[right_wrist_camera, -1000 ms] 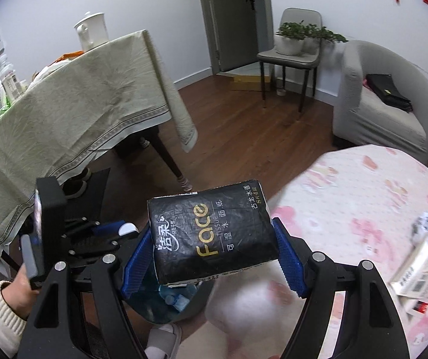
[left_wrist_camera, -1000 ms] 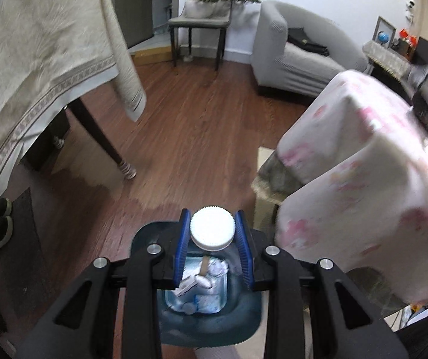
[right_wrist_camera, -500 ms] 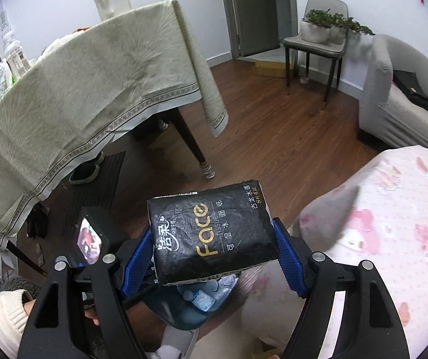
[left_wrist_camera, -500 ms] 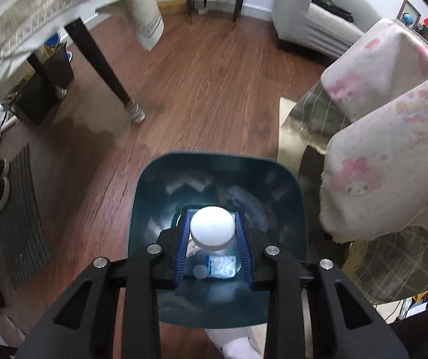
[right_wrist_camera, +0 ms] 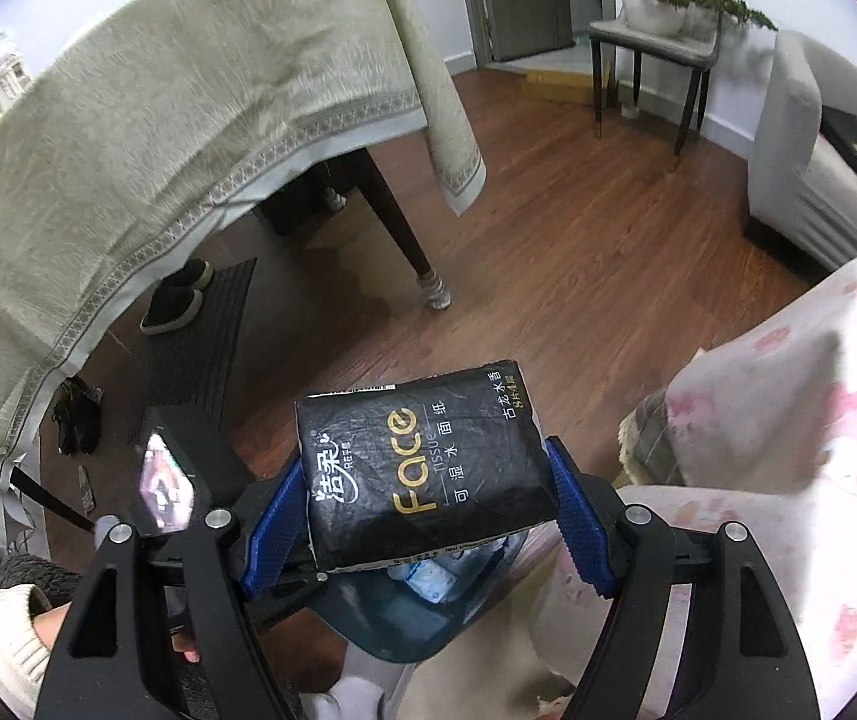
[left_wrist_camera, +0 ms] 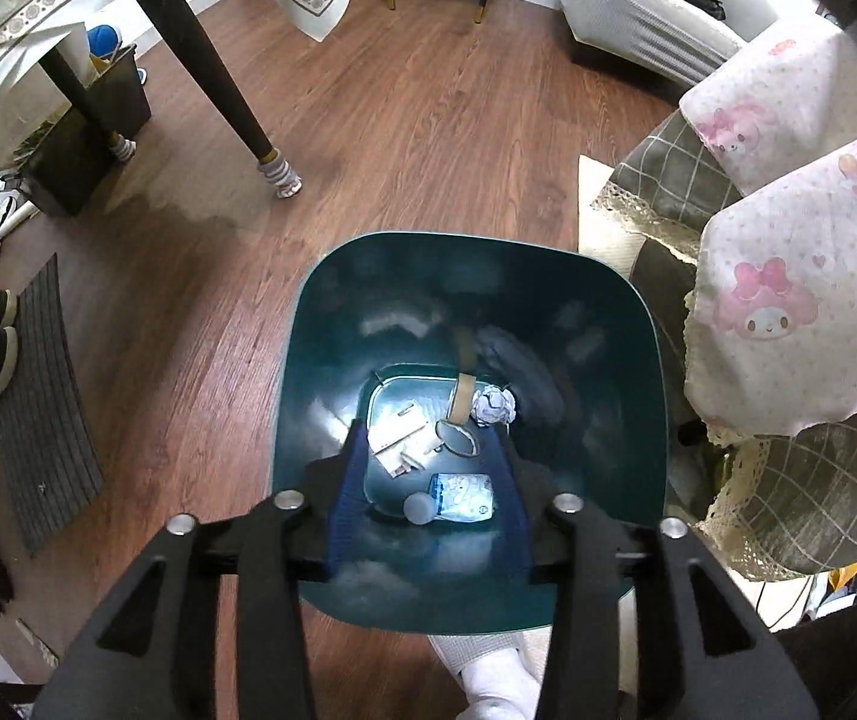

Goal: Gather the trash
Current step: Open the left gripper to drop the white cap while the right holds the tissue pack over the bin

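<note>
A dark teal trash bin [left_wrist_camera: 314, 360] stands on the wood floor, and my left gripper [left_wrist_camera: 428, 450] points down into its mouth. The left jaws are opening with nothing between them. A clear plastic bottle with a white cap [left_wrist_camera: 458, 498] lies on the bin's bottom beside a crumpled paper ball [left_wrist_camera: 493, 405], a paper scrap [left_wrist_camera: 398, 429] and a cardboard strip [left_wrist_camera: 461, 402]. My right gripper [right_wrist_camera: 422, 480] is shut on a black "Face" tissue pack [right_wrist_camera: 422, 468], held above the same bin [right_wrist_camera: 404, 630]. The left gripper's body [right_wrist_camera: 170, 480] and the hand [right_wrist_camera: 8, 618] holding it show at lower left.
A dining table with a beige cloth [right_wrist_camera: 128, 150] and dark legs [left_wrist_camera: 206, 60] stands to the left. A table under a pink patterned cloth [left_wrist_camera: 788, 276] crowds the bin's right side. A grey mat with slippers [left_wrist_camera: 38, 396], a sofa [right_wrist_camera: 818, 168] and a chair [right_wrist_camera: 650, 30] are around.
My left gripper sank over the bin and let go of the white-capped bottle, which now lies on the bin's bottom. The right gripper moved down toward the bin, still holding the tissue pack.
</note>
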